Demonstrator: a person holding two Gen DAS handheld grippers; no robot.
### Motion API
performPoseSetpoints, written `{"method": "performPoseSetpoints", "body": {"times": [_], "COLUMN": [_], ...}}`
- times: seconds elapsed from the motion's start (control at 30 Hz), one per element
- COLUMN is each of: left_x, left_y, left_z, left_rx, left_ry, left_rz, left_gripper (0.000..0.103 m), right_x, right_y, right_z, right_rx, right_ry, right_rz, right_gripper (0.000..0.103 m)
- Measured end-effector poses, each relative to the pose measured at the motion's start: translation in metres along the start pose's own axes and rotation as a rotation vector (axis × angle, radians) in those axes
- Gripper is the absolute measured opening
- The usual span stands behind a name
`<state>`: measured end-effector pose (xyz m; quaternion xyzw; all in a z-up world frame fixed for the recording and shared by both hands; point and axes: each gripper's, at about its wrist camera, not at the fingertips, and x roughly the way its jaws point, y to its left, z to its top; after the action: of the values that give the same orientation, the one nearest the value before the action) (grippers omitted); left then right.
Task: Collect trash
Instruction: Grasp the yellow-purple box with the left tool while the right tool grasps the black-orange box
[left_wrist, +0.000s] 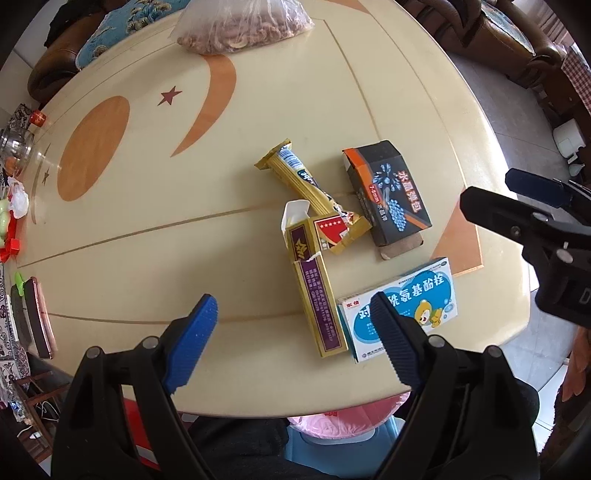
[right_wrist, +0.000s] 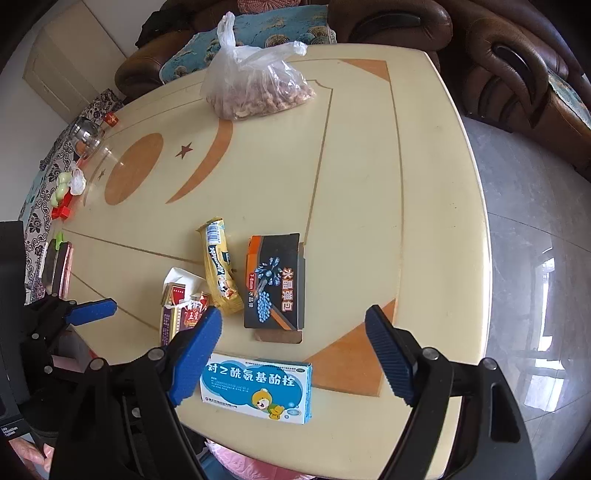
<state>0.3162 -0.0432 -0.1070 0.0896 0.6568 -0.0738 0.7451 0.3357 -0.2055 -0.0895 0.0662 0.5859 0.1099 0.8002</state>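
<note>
While both grippers hang above the near edge of the cream table (left_wrist: 155, 229), nothing is held. Far left of the table: a glass jar (right_wrist: 86, 134), small red and green items, a pink-edged phone (left_wrist: 37, 321). Left gripper (left_wrist: 291, 332) is spread wide and empty, above the table's near part, the trash ahead of it. The trash is clustered near the table's front: a torn gold cigarette pack (left_wrist: 314, 280) lies furthest left, its open top touching a gold snack wrapper (left_wrist: 306, 184) that angles away; just right of the wrapper lies a black box (left_wrist: 391, 192) with an open flap; nearest the edge sits a blue-and-white medicine box (right_wrist: 258, 387). Right gripper (right_wrist: 295, 354) is likewise wide apart, empty, hovering over the medicine box. A clear bag of peanuts (right_wrist: 255, 88) rests at the far side.
</note>
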Motion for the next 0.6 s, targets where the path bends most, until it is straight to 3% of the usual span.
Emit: {"method": "performPoseSetpoints", "body": {"times": [0.6], "left_x": [0.03], "left_y": [0.014], "left_z": [0.014], "left_rx": [-0.033], "left_ry": [0.035], "left_rz": [-0.024], "left_gripper": [0.082], "right_x": [0.074], "right_y": [0.019], "right_z": [0.024], "right_rx": [-0.027], "right_ry": [0.114], "right_rz": [-0.017], "right_gripper": [0.078]}}
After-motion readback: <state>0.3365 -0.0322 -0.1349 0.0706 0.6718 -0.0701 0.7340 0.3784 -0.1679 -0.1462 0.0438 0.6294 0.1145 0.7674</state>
